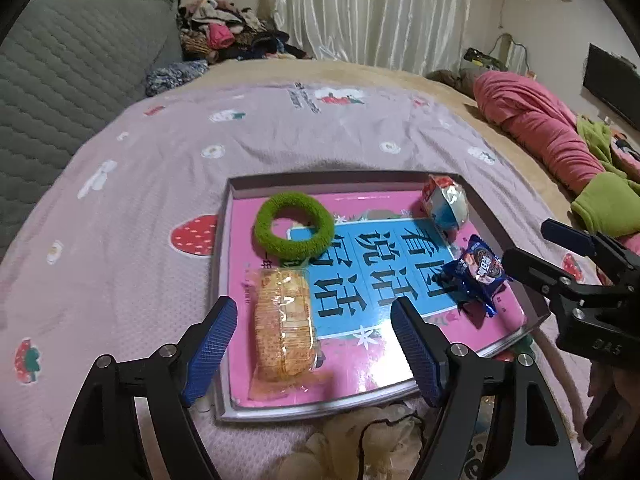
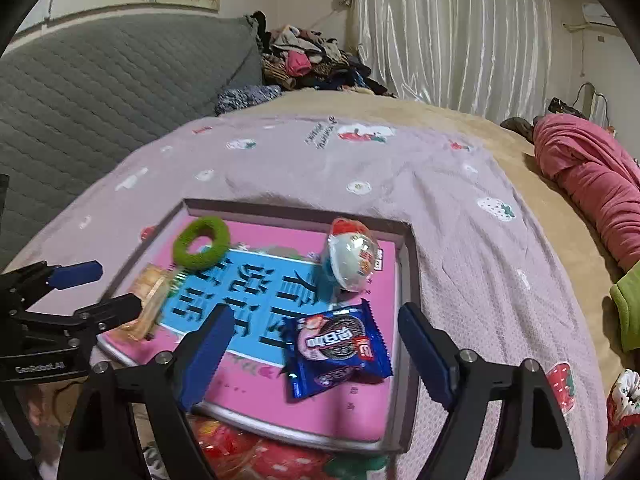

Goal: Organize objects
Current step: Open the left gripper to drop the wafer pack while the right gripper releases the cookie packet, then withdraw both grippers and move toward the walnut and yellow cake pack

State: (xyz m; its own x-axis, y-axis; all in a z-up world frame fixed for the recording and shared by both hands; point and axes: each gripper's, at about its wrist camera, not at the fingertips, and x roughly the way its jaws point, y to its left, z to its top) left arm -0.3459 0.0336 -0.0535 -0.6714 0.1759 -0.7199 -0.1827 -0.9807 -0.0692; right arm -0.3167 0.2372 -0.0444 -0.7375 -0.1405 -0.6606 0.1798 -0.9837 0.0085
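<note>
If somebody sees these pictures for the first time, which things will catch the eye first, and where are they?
First the shallow box on the lilac strawberry blanket, lined by a bright pink book with a blue panel. On the book lie a green fuzzy ring at the far left, a wrapped cracker pack in front of it, an egg-shaped toy at the far right, and a blue cookie packet nearest the open right gripper.

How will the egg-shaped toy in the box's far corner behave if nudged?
The egg-shaped toy looks rounded with glossy wrap, so it probably rolls and slips easily. It rests on the smooth pink book, so little would stop it before the box wall.
</note>
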